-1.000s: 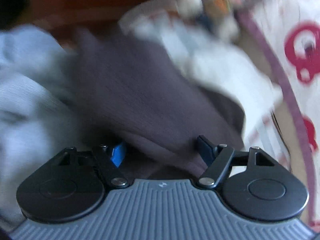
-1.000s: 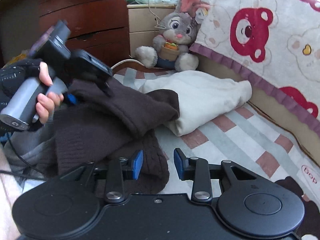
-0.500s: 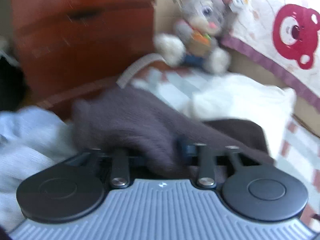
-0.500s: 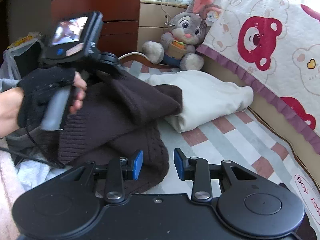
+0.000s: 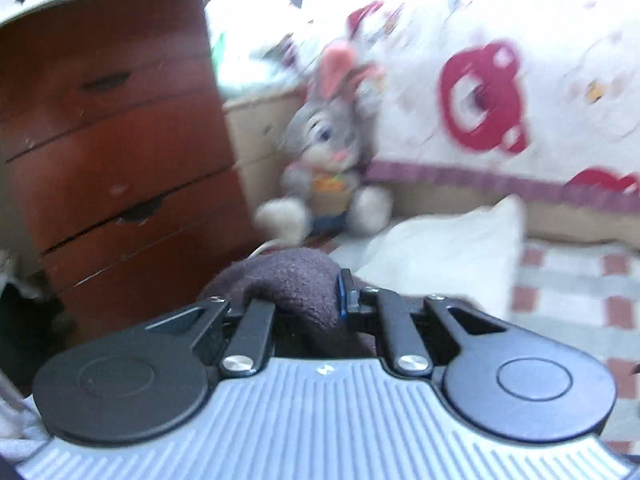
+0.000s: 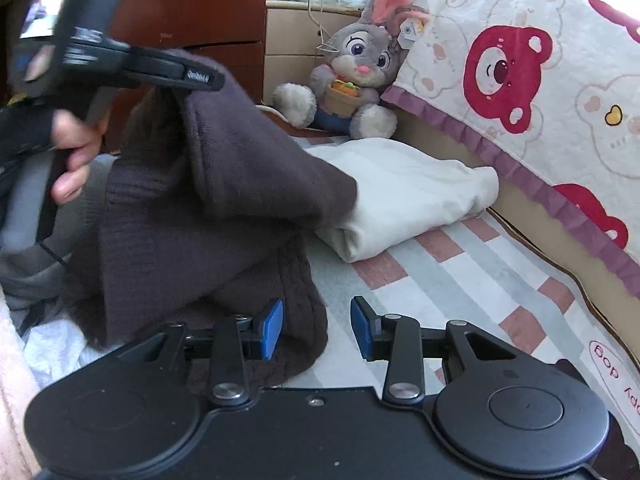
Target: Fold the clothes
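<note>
On a bed with a striped sheet (image 6: 460,276), a dark brown knitted sweater (image 6: 224,200) hung in a heap at the left, lifted at one point by the left gripper (image 6: 188,76). Its jaws were closing and already clamped on a fold of the knit, which bulged between the fingers in the left wrist view (image 5: 296,280); the raised hold let the cloth drape down, probably so the garment could be shaken out and its shape found before folding. A person's hand (image 6: 68,156) in a dark fingerless glove held that gripper's handle at the far left.

Near the lower hem, the right gripper (image 6: 316,332) waited low over the sheet, its blue-padded jaws apart and opening, with the sweater's edge just beside the left pad but not pressed, apparently ready to take a second corner.

Right of the sweater lay a folded cream garment (image 6: 408,192), seemingly already finished and set aside. Farther back sat a grey plush rabbit (image 6: 352,80), a bear-print quilt (image 6: 540,80) draped at the right, and a reddish wooden chest of drawers (image 5: 112,160) at the far left
</note>
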Demonstrator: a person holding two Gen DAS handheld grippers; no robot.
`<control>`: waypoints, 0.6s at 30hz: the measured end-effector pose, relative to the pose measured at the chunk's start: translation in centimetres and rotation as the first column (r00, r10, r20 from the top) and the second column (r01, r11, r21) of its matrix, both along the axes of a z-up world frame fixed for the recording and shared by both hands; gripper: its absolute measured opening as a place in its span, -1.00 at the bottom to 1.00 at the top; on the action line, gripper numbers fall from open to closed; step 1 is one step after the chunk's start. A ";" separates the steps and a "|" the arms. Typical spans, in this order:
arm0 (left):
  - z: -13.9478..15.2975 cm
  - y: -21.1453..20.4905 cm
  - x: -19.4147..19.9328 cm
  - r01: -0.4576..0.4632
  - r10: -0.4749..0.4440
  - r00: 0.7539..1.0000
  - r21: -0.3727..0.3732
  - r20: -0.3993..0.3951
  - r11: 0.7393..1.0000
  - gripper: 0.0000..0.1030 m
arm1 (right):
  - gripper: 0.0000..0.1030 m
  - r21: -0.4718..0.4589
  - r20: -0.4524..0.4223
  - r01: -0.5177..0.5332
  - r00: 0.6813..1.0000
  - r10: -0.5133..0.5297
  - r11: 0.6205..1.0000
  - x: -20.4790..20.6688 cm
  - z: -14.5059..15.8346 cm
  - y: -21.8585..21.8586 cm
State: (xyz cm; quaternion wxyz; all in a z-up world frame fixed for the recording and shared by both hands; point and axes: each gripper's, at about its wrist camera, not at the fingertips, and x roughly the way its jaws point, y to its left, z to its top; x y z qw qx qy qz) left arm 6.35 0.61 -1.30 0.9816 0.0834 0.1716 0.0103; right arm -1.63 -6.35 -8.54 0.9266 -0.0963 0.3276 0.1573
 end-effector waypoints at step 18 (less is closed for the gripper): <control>9.1 -11.7 -5.5 0.718 -0.684 0.696 -0.167 0.220 0.676 -0.84 | 0.63 0.013 0.242 0.195 0.951 -0.192 0.981 -1.1 4.9 -6.4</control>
